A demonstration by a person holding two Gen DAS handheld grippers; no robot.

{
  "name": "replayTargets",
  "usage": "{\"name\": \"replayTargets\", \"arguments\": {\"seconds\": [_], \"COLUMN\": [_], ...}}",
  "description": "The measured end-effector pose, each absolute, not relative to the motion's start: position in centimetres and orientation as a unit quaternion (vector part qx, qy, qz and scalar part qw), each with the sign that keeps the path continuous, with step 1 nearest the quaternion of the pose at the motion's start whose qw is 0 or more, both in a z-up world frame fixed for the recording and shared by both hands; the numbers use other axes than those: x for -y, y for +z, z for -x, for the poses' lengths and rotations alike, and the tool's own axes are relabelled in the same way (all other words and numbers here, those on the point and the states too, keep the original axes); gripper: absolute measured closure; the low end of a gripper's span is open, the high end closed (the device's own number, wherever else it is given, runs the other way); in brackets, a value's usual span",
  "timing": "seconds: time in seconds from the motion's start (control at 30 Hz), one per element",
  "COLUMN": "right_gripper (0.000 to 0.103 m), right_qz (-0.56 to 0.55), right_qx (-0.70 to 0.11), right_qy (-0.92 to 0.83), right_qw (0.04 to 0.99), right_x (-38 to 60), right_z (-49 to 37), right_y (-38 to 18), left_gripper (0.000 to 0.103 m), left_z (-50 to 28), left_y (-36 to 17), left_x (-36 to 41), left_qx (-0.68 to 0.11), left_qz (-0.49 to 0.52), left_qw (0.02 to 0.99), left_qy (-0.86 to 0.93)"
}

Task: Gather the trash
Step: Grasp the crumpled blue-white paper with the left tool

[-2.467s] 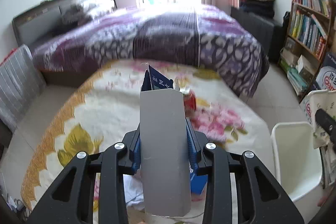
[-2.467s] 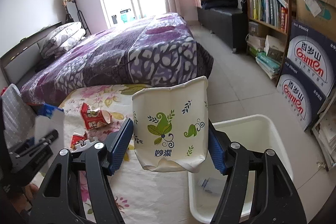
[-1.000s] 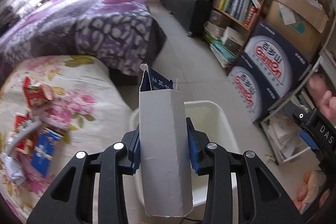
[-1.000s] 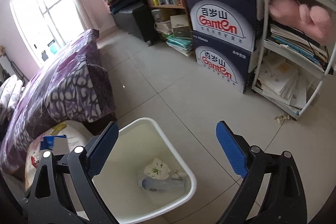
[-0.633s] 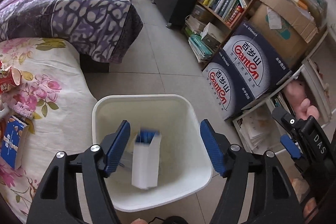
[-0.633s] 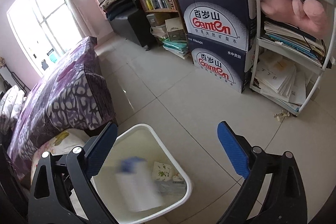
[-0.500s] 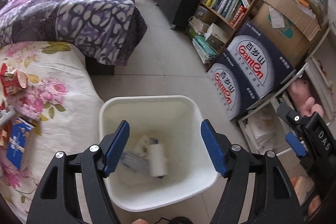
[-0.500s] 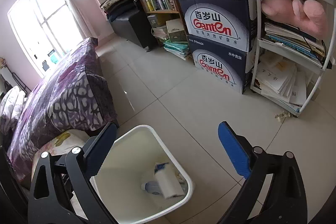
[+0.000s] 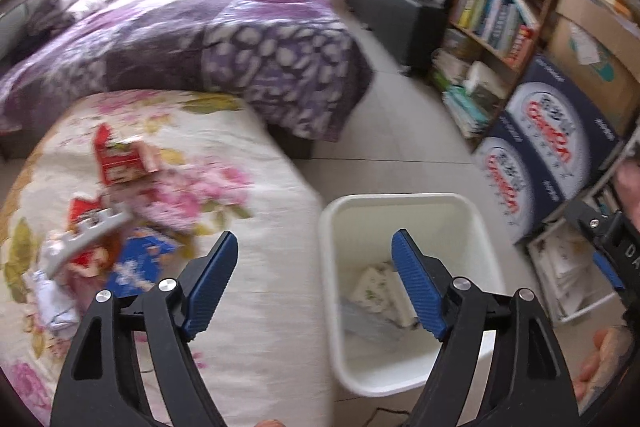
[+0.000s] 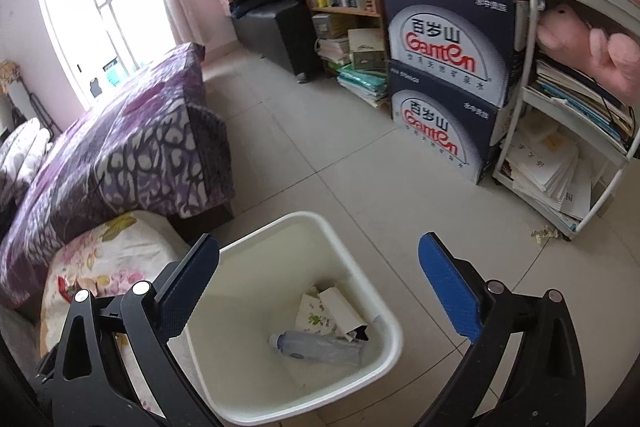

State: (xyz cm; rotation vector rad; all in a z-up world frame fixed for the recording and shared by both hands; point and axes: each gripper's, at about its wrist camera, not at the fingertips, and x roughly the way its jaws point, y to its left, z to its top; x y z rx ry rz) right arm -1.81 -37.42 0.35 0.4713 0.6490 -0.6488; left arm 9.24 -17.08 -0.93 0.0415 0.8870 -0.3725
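Note:
A white trash bin (image 9: 404, 205) stands on the tiled floor beside a floral-covered table (image 9: 260, 187). In the right wrist view the bin (image 10: 352, 259) holds a plastic bottle (image 10: 316, 347), a grey carton (image 10: 340, 311) and a leaf-printed paper cup (image 10: 312, 315). My left gripper (image 9: 316, 283) is open and empty, over the table edge and the bin. My right gripper (image 10: 320, 275) is open and empty above the bin. On the table lie a red carton (image 9: 120, 159), a blue box (image 9: 140, 263), a white plastic piece (image 9: 84, 243) and crumpled wrappers (image 9: 52, 303).
A bed with a purple quilt (image 9: 200, 47) stands behind the table. Blue water boxes (image 10: 444, 75) are stacked against a bookshelf (image 9: 504, 3) at the right. A white shelf rack (image 10: 572, 131) holds papers and a pink plush toy. Tiled floor (image 10: 320, 155) lies between the bed and the shelves.
Both grippers have dropped their loads into the bin: the right released the paper cup, the left the grey carton. The left gripper has since swung left, back toward the table.

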Motion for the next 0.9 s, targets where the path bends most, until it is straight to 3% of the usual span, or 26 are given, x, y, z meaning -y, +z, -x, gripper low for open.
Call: {"name": "replayTargets", "arguments": {"seconds": [0.2, 0.6, 0.9], "right_gripper": [0.007, 0.007, 0.007], "right_qz": [-0.203, -0.154, -0.14], "right_qx": [-0.333, -0.375, -0.425], "right_qy": [-0.286, -0.229, -0.156], "right_qw": [0.875, 0.885, 0.88], "right_x": [34.1, 26.0, 19.5], "right_z": [-0.6, -5.3, -8.4], "right_y": [-0.5, -2.4, -4.8], "left_gripper": [0.018, 0.017, 0.017], "left_z": [-10.4, -12.3, -13.6], "left_y": [-1.8, -4.3, -8.2], "left_x": [12.0, 0.0, -6.4], "left_qx": [-0.435, -0.479, -0.557], "left_qz": [-0.026, -0.004, 0.047], "left_qw": [0.894, 0.876, 0.825], "left_qy": [-0.104, 0.065, 0.084]}}
